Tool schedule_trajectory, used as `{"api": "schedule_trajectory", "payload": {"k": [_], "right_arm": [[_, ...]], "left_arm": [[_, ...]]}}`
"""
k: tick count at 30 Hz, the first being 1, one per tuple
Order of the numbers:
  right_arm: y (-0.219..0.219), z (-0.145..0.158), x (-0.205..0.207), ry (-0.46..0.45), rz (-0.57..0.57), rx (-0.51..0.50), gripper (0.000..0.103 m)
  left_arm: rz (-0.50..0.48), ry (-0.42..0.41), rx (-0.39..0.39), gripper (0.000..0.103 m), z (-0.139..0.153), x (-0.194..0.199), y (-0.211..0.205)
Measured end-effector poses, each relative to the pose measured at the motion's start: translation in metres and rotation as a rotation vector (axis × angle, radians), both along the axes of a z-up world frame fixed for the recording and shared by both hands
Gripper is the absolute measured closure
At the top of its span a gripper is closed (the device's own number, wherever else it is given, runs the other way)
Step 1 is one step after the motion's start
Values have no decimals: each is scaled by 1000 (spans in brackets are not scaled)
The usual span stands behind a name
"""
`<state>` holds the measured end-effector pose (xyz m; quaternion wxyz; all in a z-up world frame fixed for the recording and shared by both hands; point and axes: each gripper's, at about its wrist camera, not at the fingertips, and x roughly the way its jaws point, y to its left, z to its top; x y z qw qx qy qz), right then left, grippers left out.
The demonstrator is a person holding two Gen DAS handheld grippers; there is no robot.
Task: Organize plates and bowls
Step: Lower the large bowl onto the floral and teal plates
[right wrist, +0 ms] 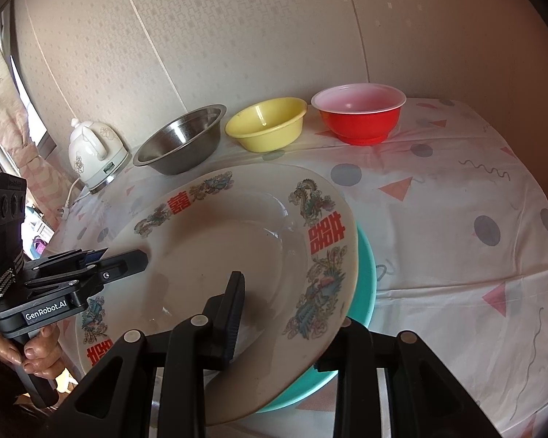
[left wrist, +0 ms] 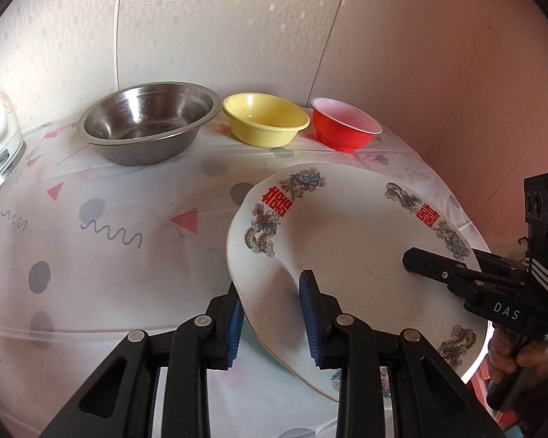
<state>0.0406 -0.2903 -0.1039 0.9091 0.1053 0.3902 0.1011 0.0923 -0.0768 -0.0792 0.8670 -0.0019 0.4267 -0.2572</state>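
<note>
A large white plate (left wrist: pixel 350 241) with dragon prints and red characters is held between both grippers, above the table. My left gripper (left wrist: pixel 272 323) straddles its left rim, one blue pad under and one over it; the gap stays wide, so I cannot tell if it clamps. My right gripper (right wrist: pixel 292 323) straddles the right rim of the plate (right wrist: pixel 215 255); its right finger is hidden under it. A teal plate (right wrist: pixel 365 281) lies beneath. A steel bowl (left wrist: pixel 148 122), a yellow bowl (left wrist: pixel 265 118) and a red bowl (left wrist: pixel 345 124) stand in a row at the back.
The table wears a white cloth (left wrist: pixel 102 241) with triangles, dots and squiggles. A white electric kettle (right wrist: pixel 93 153) stands at the back left, its cord trailing off the edge. Papered walls close the back and right side.
</note>
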Motion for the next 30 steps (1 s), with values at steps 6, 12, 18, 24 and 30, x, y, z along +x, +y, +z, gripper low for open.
{"api": "schedule_trajectory", "payload": {"k": [6,12,18,24,30], "right_arm": [[-2,-2,-2,9,-6,37,72],[-8,-2,-4,18,-16,87,72],[-16,-1,-8,28,-37,159,72],[-15,5,-9,26,-85,131,69],[-17,-3,-5,59,-133,59,69]], "left_arm": [[3,3,-3,73,0,-2,2],[8,6,5,73,-2,-1,0],[19,21,-4,73,-3,0,1],[24,27,-9,73,-4,-2,-1],[19,15,5,74,-4,-5,-3]]}}
